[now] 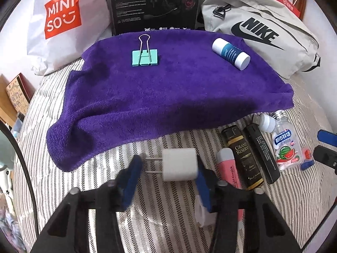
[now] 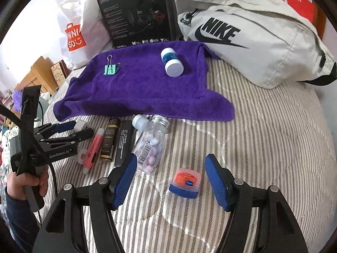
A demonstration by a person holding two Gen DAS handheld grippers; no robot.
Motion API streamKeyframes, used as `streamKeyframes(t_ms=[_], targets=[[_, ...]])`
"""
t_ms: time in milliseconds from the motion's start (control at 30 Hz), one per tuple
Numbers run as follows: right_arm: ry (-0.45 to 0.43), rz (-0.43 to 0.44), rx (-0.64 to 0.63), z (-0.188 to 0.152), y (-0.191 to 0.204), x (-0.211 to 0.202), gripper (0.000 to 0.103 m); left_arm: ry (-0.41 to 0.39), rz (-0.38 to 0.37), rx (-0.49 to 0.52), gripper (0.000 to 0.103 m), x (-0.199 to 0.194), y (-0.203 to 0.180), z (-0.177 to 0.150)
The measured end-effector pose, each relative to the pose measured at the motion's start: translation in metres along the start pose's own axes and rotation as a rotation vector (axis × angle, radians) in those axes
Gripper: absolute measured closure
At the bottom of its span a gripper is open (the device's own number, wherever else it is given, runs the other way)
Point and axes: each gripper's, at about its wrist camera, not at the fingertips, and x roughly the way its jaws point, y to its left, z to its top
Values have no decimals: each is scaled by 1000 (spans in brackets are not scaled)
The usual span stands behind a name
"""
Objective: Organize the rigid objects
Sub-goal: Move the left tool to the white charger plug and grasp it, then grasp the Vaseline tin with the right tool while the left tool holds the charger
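A purple towel (image 1: 168,88) lies on the striped bed, also in the right wrist view (image 2: 147,88). On it are a teal binder clip (image 1: 145,57) and a white and blue tube (image 1: 230,53). My left gripper (image 1: 168,168) is open, its jaws on either side of a white plug adapter (image 1: 180,164); whether they touch it I cannot tell. My right gripper (image 2: 171,179) is open around a small orange and blue jar (image 2: 185,182), with gaps on both sides. In front of the towel lie a pink tube (image 2: 92,149), a dark bottle (image 2: 108,141), a black stick (image 2: 123,141) and a clear candy bottle (image 2: 150,143).
A Miniso bag (image 1: 61,19), a black headset box (image 1: 155,4) and a grey Nike bag (image 1: 261,27) stand behind the towel. A small white cap piece (image 1: 266,122) lies by the candy bottle. The left gripper shows at the left of the right wrist view (image 2: 63,135).
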Motion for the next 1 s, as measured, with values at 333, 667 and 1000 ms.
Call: streamKeyframes(t_ms=[333, 667, 1000], targets=[[5, -15, -14, -6, -7, 0, 37, 3, 26, 4, 62, -4, 5, -4], [62, -22, 2, -33, -20, 16, 37, 6, 26, -19, 61, -5, 12, -9], [24, -73, -57, -34, -8, 33, 53, 4, 10, -28, 61, -6, 14, -10]])
